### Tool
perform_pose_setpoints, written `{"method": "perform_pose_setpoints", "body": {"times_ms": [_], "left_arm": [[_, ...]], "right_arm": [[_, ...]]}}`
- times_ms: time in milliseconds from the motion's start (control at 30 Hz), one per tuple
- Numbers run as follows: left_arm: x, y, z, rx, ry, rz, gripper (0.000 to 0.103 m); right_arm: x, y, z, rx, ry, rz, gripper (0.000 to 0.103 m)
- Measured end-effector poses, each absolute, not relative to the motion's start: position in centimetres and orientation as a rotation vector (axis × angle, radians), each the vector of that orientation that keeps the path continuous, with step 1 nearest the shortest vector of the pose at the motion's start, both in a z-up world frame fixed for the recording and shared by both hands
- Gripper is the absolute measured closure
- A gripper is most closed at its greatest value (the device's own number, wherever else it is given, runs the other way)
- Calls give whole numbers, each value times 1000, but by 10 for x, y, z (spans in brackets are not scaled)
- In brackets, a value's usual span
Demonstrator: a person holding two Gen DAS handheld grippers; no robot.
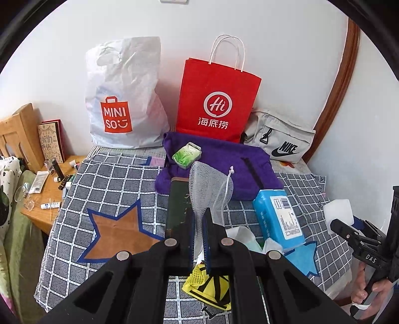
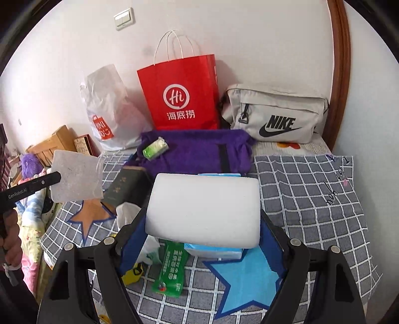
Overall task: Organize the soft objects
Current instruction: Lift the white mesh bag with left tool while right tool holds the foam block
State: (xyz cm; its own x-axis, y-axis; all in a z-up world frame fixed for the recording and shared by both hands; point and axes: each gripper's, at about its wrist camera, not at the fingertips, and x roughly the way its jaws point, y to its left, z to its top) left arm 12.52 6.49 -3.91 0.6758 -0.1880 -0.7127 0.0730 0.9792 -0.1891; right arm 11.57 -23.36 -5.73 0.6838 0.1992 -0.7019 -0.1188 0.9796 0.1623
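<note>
White wall [image 1: 274,37] with light switch [image 2: 124,18], brown wooden door frame [image 2: 339,62], wooden bedside table [image 1: 49,199] at left.

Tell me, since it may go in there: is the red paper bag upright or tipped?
Upright: the red paper bag stands on its base against the wall, handles pointing up.

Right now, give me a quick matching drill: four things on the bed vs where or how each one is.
Things:
1. white foam block
2. mesh pouch
3. small green packet
4. grey Nike bag

Places:
A. on the purple cloth
B. at the wall, right of the red paper bag
C. held in the left gripper
D. held in the right gripper

Pairs: 1-D, 2-C, 3-A, 4-B
</note>
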Motion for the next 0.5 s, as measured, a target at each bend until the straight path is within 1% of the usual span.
{"method": "perform_pose_setpoints", "body": {"times_ms": [500], "left_arm": [[161, 65, -45, -157, 840, -151, 97]], "right_arm": [[157, -229, -53, 106, 799, 179, 22]]}}
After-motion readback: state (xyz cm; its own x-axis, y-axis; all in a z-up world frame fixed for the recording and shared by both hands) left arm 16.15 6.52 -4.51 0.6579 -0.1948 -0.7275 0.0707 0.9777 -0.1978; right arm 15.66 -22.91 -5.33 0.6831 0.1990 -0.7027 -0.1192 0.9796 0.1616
